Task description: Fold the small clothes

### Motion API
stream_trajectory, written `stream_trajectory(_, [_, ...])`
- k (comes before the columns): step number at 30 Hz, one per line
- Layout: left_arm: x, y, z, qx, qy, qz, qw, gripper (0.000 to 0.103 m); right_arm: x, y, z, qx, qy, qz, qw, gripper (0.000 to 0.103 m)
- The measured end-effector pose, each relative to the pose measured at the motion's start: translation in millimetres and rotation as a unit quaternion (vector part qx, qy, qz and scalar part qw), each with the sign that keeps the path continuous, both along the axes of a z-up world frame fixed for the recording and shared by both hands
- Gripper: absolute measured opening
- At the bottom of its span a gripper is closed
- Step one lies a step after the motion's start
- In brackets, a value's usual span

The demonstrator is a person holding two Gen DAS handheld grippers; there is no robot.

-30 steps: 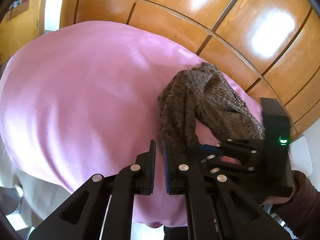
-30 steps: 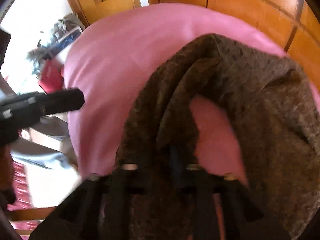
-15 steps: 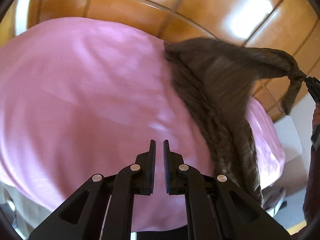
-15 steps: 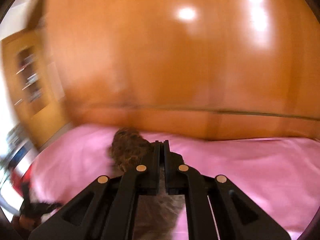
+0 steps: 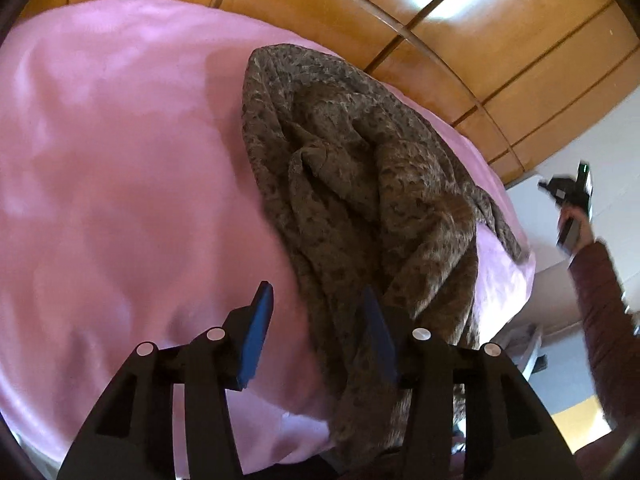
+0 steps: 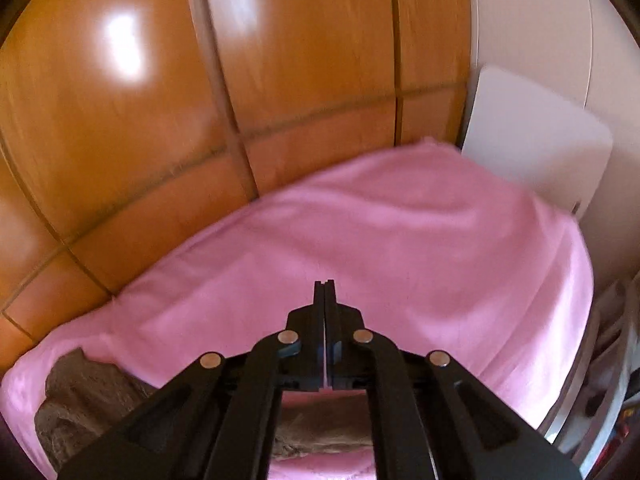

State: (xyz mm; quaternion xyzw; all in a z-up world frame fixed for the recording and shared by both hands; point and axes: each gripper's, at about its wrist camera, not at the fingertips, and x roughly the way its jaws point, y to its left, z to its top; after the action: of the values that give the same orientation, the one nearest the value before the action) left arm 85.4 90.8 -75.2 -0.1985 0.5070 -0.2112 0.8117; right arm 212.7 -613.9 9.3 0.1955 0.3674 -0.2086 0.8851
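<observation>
A brown leopard-print garment [image 5: 360, 184] lies crumpled on the pink bedsheet [image 5: 120, 180], reaching from the far side down over the near edge. My left gripper [image 5: 316, 300] is open, its blue-padded fingers [image 5: 258, 320] straddling the garment's near part just above the sheet. My right gripper [image 6: 324, 286] is shut and empty, held above the sheet [image 6: 400, 240]. The garment shows at the lower left of the right wrist view [image 6: 80, 396]. The right gripper also appears far right in the left wrist view [image 5: 570, 196], raised off the bed.
Wooden wardrobe doors [image 5: 400, 8] stand close behind the bed, also in the right wrist view [image 6: 160, 80]. A white board [image 6: 532, 140] leans at the bed's far right corner. The bed's right edge [image 6: 576, 300] drops to cluttered floor.
My right gripper has let go of the garment and swung away to the right. The garment dropped back onto the sheet. My left gripper opened and now straddles the cloth.
</observation>
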Motion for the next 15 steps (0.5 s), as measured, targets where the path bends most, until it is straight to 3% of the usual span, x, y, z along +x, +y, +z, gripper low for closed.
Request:
stream_trajectory(1, [2,-2,-2,-0.003,0.003,0.006,1.0,0.046,-7,0,-7,0.019,-0.008,0.012,1.0,0.031])
stream_trajectory(2, [8,0,-5,-0.01,0.01,0.012,0.9998,0.046,-13,3,-7,0.03,-0.014,0.021,0.999,0.064])
stream_trajectory(3, [11,0,-6,-0.015,0.013,0.013,0.9997,0.046,-22,9,-12,0.036,-0.017,0.037,0.998,0.07])
stream_trajectory(5, [16,-1,-9,-0.022,0.017,0.014,0.9995,0.046,-34,27,-26,0.058,-0.004,0.084,0.995,0.07])
stream_trajectory(8, [36,0,-17,-0.04,0.026,0.018,0.9987,0.046,-57,75,-56,0.129,0.022,0.166,0.977,0.07])
stream_trajectory(11, [52,-4,-24,-0.063,0.037,0.013,0.9972,0.041,-80,134,-79,0.2,0.038,0.248,0.947,0.067])
stream_trajectory(14, [62,-12,-30,-0.08,0.045,0.0,0.9958,0.034,-94,197,-102,0.299,0.04,0.308,0.902,0.061])
stream_trajectory(15, [66,-16,-33,-0.089,0.049,-0.001,0.9948,0.025,-94,209,-108,0.32,0.041,0.311,0.894,0.061])
